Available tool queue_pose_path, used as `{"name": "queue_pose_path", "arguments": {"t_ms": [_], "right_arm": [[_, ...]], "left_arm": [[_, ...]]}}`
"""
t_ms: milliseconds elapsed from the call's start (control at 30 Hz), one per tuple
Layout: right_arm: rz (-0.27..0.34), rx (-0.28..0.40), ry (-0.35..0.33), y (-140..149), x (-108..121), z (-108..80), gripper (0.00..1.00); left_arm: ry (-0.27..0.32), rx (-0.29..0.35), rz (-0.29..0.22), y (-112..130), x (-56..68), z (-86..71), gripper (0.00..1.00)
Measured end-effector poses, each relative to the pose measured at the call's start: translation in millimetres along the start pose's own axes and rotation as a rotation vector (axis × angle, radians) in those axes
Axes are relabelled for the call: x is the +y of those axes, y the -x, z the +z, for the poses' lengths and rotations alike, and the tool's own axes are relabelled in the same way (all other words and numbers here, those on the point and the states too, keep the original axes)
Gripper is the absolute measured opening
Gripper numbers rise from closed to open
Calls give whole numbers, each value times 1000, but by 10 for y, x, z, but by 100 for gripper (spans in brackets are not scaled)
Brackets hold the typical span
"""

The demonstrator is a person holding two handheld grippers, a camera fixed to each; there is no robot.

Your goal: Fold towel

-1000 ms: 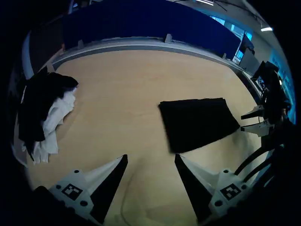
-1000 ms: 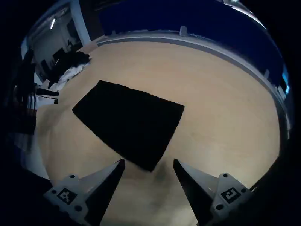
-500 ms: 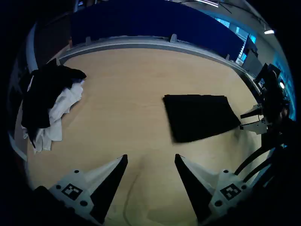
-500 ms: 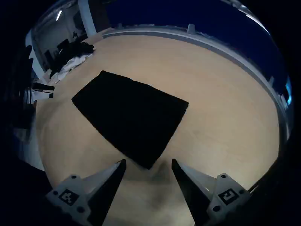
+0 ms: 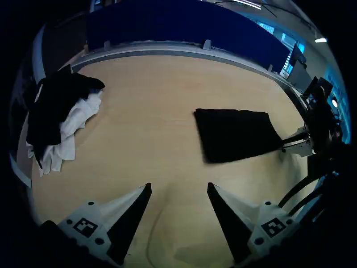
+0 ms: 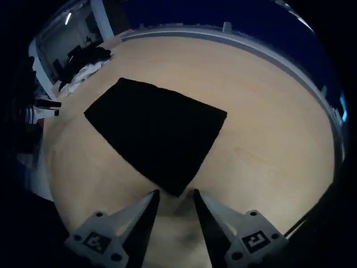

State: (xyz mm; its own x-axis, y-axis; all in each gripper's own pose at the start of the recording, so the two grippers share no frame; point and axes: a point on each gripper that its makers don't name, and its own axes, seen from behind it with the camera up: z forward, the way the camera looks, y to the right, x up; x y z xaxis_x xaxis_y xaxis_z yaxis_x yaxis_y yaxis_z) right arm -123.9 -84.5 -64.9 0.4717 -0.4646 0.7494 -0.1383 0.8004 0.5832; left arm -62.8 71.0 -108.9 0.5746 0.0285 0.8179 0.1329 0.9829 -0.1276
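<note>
R gripper [image 6: 175,193] narrowed its gap vs 0.5 s ago. Fingers were still apart, w/ the near corner of the towel [image 6: 156,138] right at the tips, no pinch yet. L gripper [image 5: 178,185] was spread wide over bare table [image 5: 147,111], well short of the towel. Towel was black, folded, flat on the table, R gripper at its edge in left gripper view. Farther: black+white clothes pile [image 5: 58,116] near table's left edge, blue partition [image 5: 178,22] behind.

The right gripper [image 6: 175,193] has drawn its fingers much nearer together at 6 o'clock, its tips now flanking the near corner of the black towel [image 6: 156,134], which sat farther ahead before
</note>
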Motion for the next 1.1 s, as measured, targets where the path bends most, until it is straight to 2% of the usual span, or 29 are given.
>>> {"name": "queue_pose_path", "arguments": {"t_ms": [67,200,333,533,667,867,1100], "right_arm": [[7,0,-3,-5,-8,3,48],[11,2,-1,-15,-10,6,47],[15,4,-3,-29,-18,15,31],[27,-3,-14,-18,-42,28,22],[20,-9,-30,-1,-91,17,12],[2,-2,-39,-6,-149,10,7],[-2,31,-24,-97,-127,-34,7]], "left_arm": [[2,-1,-1,17,0,2,93],[3,-6,-3,54,-6,8,93],[5,-9,-6,78,-9,16,93],[9,-12,-10,98,-15,19,93],[10,-12,-8,102,-23,9,93],[12,-12,-9,94,-33,-1,93],[14,-7,-8,65,-30,-16,93]]}}
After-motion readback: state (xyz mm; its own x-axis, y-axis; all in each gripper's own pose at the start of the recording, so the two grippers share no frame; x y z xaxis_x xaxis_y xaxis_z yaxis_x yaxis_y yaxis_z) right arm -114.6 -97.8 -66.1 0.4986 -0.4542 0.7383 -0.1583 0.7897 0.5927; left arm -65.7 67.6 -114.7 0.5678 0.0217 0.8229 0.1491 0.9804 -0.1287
